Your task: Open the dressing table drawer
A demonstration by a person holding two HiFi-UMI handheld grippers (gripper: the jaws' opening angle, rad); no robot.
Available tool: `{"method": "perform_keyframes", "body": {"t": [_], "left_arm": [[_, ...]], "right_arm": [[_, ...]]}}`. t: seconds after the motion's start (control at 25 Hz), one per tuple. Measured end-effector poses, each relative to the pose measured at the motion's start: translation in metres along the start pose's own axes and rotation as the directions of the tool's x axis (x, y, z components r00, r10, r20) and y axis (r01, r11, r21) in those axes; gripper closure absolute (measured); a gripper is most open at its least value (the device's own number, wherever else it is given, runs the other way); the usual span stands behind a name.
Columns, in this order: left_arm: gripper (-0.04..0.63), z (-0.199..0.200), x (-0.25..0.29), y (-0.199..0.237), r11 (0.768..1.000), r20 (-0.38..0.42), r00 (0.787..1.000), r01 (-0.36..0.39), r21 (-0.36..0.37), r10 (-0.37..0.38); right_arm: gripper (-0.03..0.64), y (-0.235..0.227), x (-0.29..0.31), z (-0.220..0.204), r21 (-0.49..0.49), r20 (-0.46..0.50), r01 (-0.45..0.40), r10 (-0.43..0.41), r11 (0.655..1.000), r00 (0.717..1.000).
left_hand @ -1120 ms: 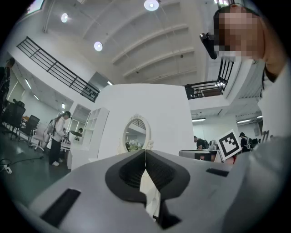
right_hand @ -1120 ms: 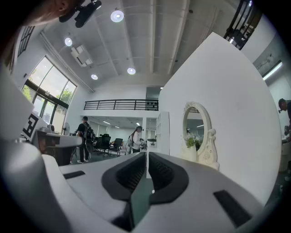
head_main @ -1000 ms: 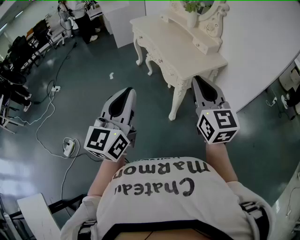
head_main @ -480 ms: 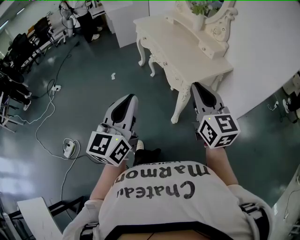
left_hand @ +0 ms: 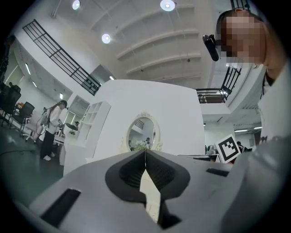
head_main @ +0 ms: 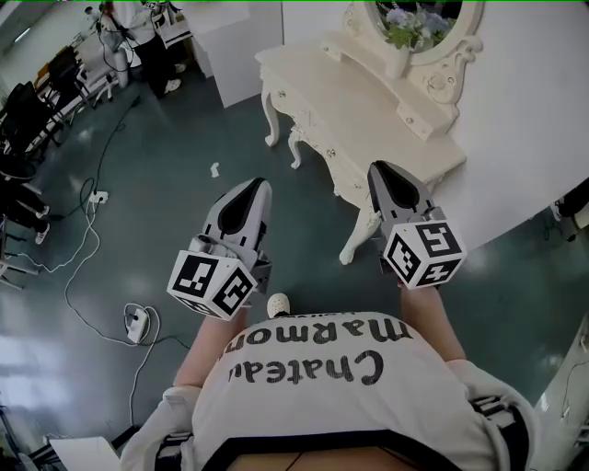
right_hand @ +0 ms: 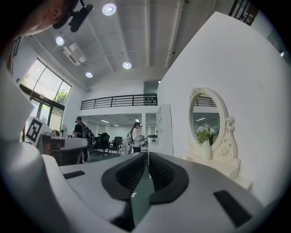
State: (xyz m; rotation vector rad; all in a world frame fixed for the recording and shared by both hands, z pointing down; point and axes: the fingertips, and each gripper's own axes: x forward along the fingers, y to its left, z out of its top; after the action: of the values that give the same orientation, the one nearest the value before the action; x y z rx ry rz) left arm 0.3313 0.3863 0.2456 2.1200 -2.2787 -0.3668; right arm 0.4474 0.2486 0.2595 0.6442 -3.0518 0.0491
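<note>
The cream dressing table [head_main: 368,101] stands against the white wall at the upper right of the head view. It carries an oval mirror [head_main: 425,18] and a vase of flowers [head_main: 398,57]. Its drawer fronts [head_main: 317,138] along the front apron look closed. My left gripper [head_main: 256,182] hovers over the floor, short of the table, shut with nothing between its jaws. My right gripper [head_main: 379,166] is by the table's near corner leg, shut and empty too. The mirror [left_hand: 142,134] shows ahead of the left gripper [left_hand: 145,152]. To the right of my right gripper [right_hand: 148,154] is the mirror [right_hand: 204,118].
Cables [head_main: 83,230] and a power strip [head_main: 138,322] lie on the dark floor at left. People and office chairs [head_main: 138,37] are at the far left, beside a white cabinet [head_main: 230,46]. My shoe [head_main: 277,304] shows below the left gripper.
Both grippers have moved forward with the person toward the dressing table, which now sits closer and larger in view. Their jaws stayed shut.
</note>
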Motion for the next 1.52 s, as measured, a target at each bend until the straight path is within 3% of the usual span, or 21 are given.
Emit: {"method": "perform_keyframes", "body": {"t": [0.32, 0.72, 1.12, 1.28, 1.52], "left_arm": [[0.572, 0.039, 0.045, 0.087, 0.997, 0.033, 0.996, 0.080, 0.008, -0.080], [0.572, 0.047, 0.065, 0.178, 0.998, 0.030, 0.997, 0.070, 0.002, -0.070], [0.572, 0.038, 0.072, 0.236, 0.998, 0.004, 1.000, 0.024, -0.055, -0.024], [0.572, 0.024, 0.083, 0.238, 0.994, -0.018, 0.999, 0.048, -0.102, -0.050], [0.572, 0.010, 0.104, 0.243, 0.992, -0.042, 0.997, 0.058, -0.108, -0.063]], "right_arm": [[0.572, 0.016, 0.092, 0.030, 0.026, 0.047, 0.028, -0.029, 0.999, 0.998], [0.572, 0.043, 0.182, 0.025, 0.032, 0.042, 0.005, -0.007, 0.999, 0.999], [0.572, 0.060, 0.248, 0.009, 0.070, -0.004, -0.060, 0.060, 0.996, 0.998], [0.572, 0.055, 0.256, -0.001, 0.068, -0.037, -0.056, 0.059, 0.996, 0.998], [0.572, 0.035, 0.266, -0.014, 0.080, -0.069, -0.035, 0.041, 0.996, 0.997]]}}
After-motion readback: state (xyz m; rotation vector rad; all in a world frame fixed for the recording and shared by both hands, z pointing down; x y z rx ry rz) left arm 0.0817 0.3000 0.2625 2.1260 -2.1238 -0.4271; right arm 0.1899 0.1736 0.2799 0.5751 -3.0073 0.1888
